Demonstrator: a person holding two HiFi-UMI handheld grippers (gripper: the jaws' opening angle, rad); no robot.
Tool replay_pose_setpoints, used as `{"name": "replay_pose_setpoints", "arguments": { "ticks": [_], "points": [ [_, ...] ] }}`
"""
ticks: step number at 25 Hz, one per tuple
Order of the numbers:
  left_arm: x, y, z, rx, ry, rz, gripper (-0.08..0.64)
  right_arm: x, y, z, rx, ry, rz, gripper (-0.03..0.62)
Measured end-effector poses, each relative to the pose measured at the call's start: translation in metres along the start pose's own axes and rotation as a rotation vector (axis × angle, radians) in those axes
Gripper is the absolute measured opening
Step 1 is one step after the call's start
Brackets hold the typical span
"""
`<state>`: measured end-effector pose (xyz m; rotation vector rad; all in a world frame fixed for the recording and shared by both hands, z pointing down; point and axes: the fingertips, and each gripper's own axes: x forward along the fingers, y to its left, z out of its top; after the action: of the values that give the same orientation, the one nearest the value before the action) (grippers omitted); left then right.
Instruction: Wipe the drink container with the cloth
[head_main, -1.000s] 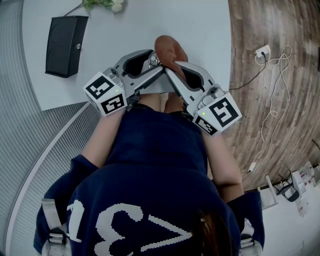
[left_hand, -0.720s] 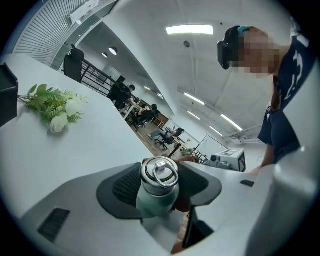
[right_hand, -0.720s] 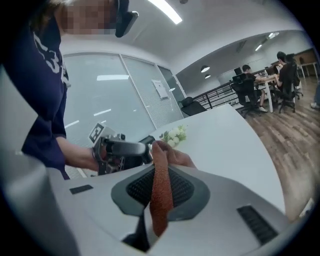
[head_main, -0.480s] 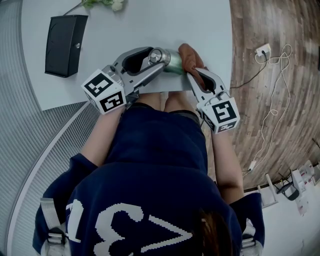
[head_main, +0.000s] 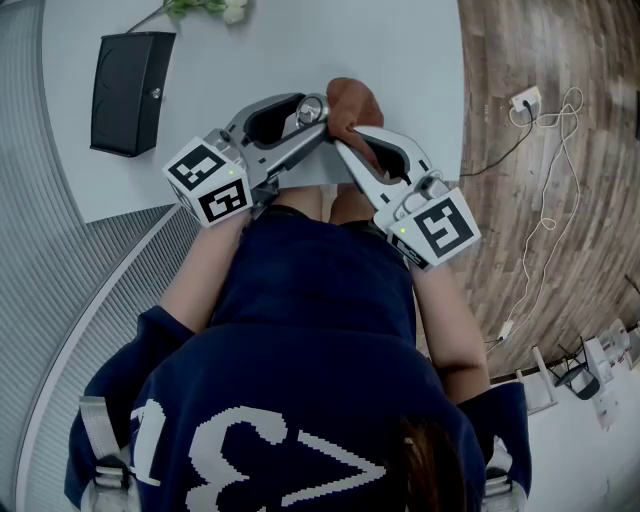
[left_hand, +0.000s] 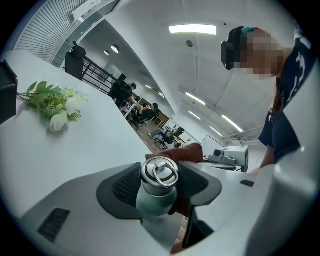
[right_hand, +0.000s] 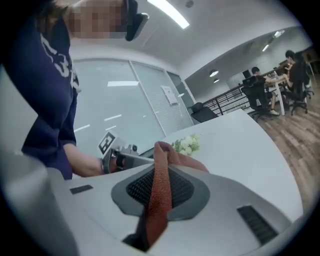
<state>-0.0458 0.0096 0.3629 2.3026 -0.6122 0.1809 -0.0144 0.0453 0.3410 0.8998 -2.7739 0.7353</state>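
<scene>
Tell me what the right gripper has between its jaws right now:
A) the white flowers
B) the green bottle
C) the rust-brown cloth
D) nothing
C: the right gripper is clamped on the rust-brown cloth, which runs up between its pads; the green bottle sits in the left gripper.

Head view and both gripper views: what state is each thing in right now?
Pale green metal bottle with steel ring cap: cap on, clamped in the left gripper, cloth against its body.
Rust-brown cloth: pinched in the right gripper, bunched over the bottle.
Left gripper: shut on the bottle.
Right gripper: shut on the cloth.
Black box: on the table, untouched.
White flower sprig: lying on the table.
</scene>
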Motion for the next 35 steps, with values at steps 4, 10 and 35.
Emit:
{"name": "replay_pose_setpoints", "arguments": {
  "ticks": [4, 10, 35],
  "points": [
    [-0.001, 0.005, 0.0, -0.033, -0.002, 0.005, 0.239, 0.007, 0.001, 0.006, -0.017, -0.018, 0.008, 0.057],
    [0.0, 0.002, 0.004, -0.057, -0.012, 0.009, 0.239, -0.021, -0.006, -0.04, -0.156, 0.151, -0.068, 0.057],
    [0.003, 0.0, 0.003, -0.024, 0.012, 0.025, 0.239, -0.01, 0.014, -0.093, -0.315, 0.386, -0.061, 0.057]
  ]
}}
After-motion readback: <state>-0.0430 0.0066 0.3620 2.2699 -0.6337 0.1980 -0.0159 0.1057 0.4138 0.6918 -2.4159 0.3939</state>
